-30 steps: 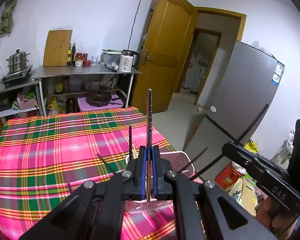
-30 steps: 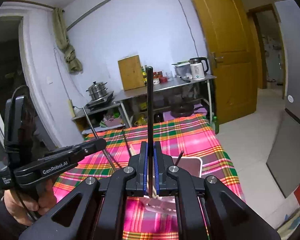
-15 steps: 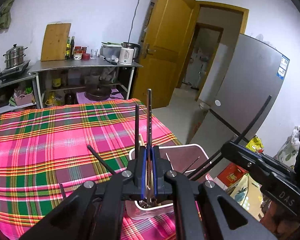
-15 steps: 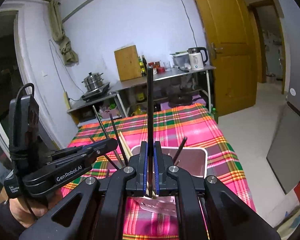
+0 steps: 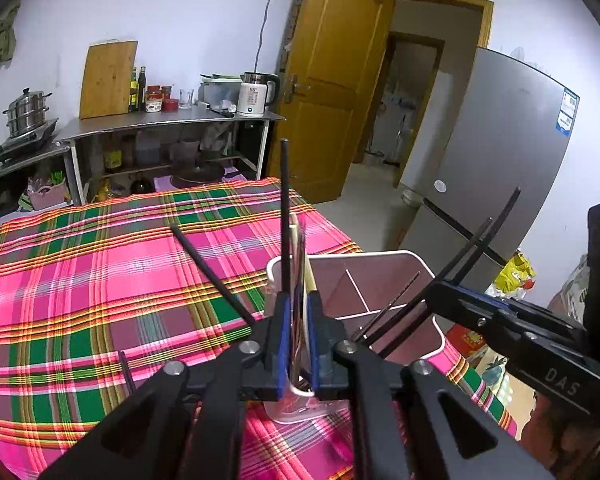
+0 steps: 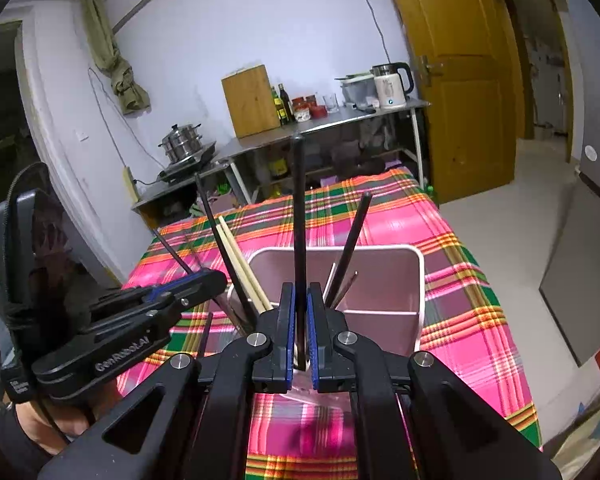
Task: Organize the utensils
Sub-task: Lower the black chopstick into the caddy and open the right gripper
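Note:
A pink divided utensil holder [image 5: 380, 256] [image 6: 418, 276] stands on the plaid tablecloth. My left gripper [image 5: 298, 344] is shut on a bundle of chopsticks [image 5: 300, 264], dark and light, held upright over the holder's left compartment. My right gripper [image 6: 299, 332] is shut on a black chopstick [image 6: 299, 216], upright over the holder's near edge. A second black chopstick [image 6: 350, 244] leans in the holder. The other hand's gripper shows in each view, the left one [image 6: 188, 284] and the right one [image 5: 452, 296].
A loose black chopstick [image 5: 212, 276] lies on the pink and green tablecloth [image 5: 100, 280] left of the holder. A steel shelf with a kettle [image 5: 256, 94], jars and a cutting board stands behind. A fridge [image 5: 500, 168] and an open door are on the right.
Both grippers have come down and closer to the holder, which now fills more of each view. The chopsticks' lower ends now reach into the holder.

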Action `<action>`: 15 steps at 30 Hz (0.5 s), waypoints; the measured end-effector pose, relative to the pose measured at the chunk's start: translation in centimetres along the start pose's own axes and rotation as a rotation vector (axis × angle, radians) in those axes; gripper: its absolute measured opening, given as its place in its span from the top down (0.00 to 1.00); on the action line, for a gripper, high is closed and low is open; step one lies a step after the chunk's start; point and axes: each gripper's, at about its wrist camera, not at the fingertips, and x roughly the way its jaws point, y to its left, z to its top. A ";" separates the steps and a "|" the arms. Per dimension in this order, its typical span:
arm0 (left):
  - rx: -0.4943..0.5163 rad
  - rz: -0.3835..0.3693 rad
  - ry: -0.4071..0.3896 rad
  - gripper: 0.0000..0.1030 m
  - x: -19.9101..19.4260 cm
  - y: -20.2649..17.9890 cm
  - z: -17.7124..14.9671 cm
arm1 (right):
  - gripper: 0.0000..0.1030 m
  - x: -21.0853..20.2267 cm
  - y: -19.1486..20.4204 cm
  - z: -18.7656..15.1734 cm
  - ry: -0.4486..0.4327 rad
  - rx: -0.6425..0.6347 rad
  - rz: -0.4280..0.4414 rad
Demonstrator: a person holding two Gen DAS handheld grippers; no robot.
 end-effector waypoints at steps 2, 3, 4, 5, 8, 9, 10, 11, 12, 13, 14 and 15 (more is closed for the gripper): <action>-0.010 0.000 -0.011 0.75 -0.6 0.3 0.1 | 0.93 -0.2 0.1 -0.1 -0.005 -0.003 -0.008; -0.016 0.000 -0.016 0.74 -0.9 0.5 0.0 | 0.90 -0.4 0.2 -0.1 -0.010 -0.004 -0.011; -0.020 0.001 -0.021 0.74 -1.1 0.7 0.0 | 0.89 -0.7 0.2 -0.1 -0.015 -0.004 -0.011; -0.024 0.002 -0.028 0.74 -1.6 0.8 0.0 | 0.89 -0.9 0.3 -0.1 -0.020 -0.005 -0.012; -0.032 0.002 -0.048 0.72 -2.8 1.1 -0.1 | 0.87 -1.9 0.5 -0.2 -0.038 -0.012 -0.018; -0.033 0.003 -0.054 0.72 -3.3 1.2 -0.3 | 0.87 -2.2 0.6 -0.2 -0.041 -0.011 -0.018; -0.033 0.004 -0.059 0.72 -3.7 1.3 -0.4 | 0.87 -2.4 0.6 -0.3 -0.043 -0.009 -0.019; -0.034 0.006 -0.062 0.72 -4.2 1.4 -0.6 | 0.87 -2.7 0.7 -0.5 -0.046 -0.008 -0.020; -0.033 0.009 -0.064 0.72 -4.6 1.4 -0.8 | 0.87 -2.9 0.7 -0.6 -0.049 -0.008 -0.021; -0.031 0.012 -0.067 0.72 -5.0 1.5 -1.1 | 0.86 -3.2 0.8 -0.8 -0.050 -0.007 -0.021; -0.030 0.017 -0.070 0.72 -5.4 1.6 -1.4 | 0.86 -3.4 0.8 -1.0 -0.050 -0.006 -0.021; -0.029 0.022 -0.071 0.72 -5.8 1.7 -1.6 | 0.86 -3.7 0.9 -1.3 -0.052 -0.005 -0.018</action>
